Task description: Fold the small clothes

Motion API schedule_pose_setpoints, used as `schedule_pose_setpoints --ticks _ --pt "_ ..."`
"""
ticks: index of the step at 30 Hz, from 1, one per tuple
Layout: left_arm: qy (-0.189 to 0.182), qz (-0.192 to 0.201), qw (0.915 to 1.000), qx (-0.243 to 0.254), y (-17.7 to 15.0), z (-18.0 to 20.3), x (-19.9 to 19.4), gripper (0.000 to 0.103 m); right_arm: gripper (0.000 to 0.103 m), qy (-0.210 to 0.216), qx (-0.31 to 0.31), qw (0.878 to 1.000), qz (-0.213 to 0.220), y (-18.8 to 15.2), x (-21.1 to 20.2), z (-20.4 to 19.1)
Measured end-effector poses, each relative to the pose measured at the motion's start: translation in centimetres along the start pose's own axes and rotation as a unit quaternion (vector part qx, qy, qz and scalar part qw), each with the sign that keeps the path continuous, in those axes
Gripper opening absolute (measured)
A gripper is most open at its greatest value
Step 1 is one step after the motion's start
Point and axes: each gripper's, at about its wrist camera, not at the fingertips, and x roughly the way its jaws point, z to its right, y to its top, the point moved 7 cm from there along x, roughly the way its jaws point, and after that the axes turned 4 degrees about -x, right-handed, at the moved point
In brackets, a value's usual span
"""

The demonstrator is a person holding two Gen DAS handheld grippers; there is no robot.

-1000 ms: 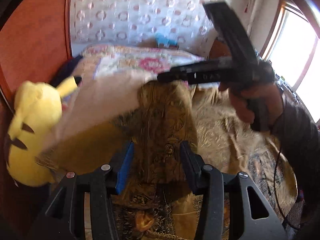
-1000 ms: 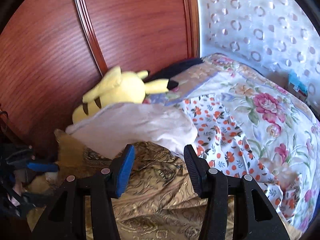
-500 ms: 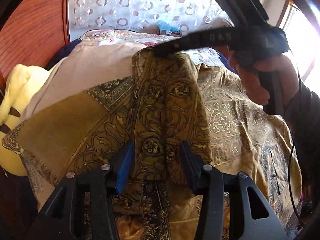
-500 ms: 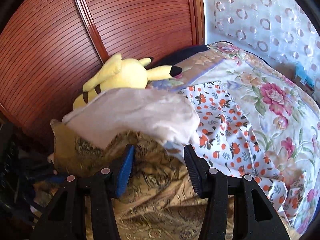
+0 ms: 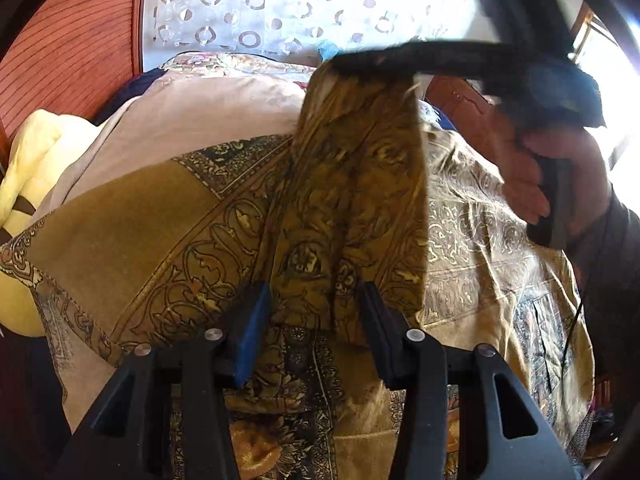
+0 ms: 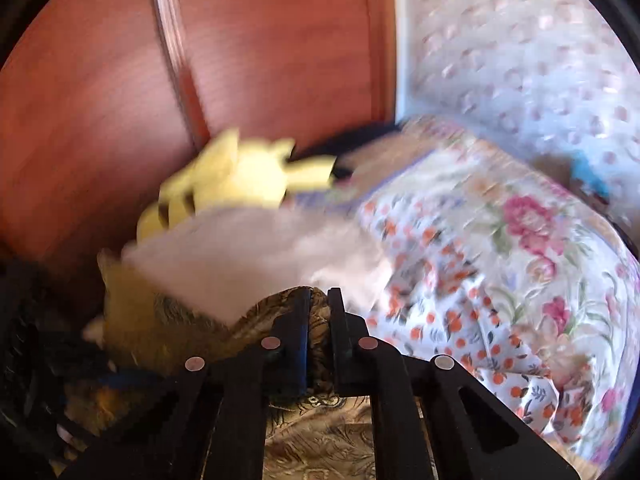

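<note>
A yellow plush toy (image 5: 36, 184) is seen at far left against the gold-brown patterned cloth (image 5: 352, 200), a hanging strip of which lies between the half-open jaws of the left gripper (image 5: 316, 320) untouched, its top being pinched by the closing right gripper (image 6: 319, 312).

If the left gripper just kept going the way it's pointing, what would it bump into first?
Most likely the gold patterned cloth: a bunched strip of it hangs right ahead, between the left gripper's open fingers. Whether it already touches them is unclear.
</note>
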Motion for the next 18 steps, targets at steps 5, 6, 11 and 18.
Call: schedule_pose_setpoints --ticks 5,6,11,18 --pt "0.0 -0.002 1.0 -0.007 0.1 0.2 0.3 0.048 0.008 -0.014 -0.021 1.0 0.018 -0.5 -1.4 -0.9" --pt "0.002 0.0 1.0 -0.007 0.1 0.3 0.3 0.048 0.008 -0.014 -0.022 0.999 0.019 -0.6 -1.4 -0.8" --pt "0.018 0.005 0.9998 0.008 0.3 0.3 0.6 0.012 0.008 -0.012 -0.009 1.0 0.007 -2.0 -0.7 0.0" --pt "0.049 0.048 0.9956 0.063 2.8 0.6 -2.9 0.005 0.008 -0.007 0.005 0.999 0.038 -1.1 -2.4 0.0"
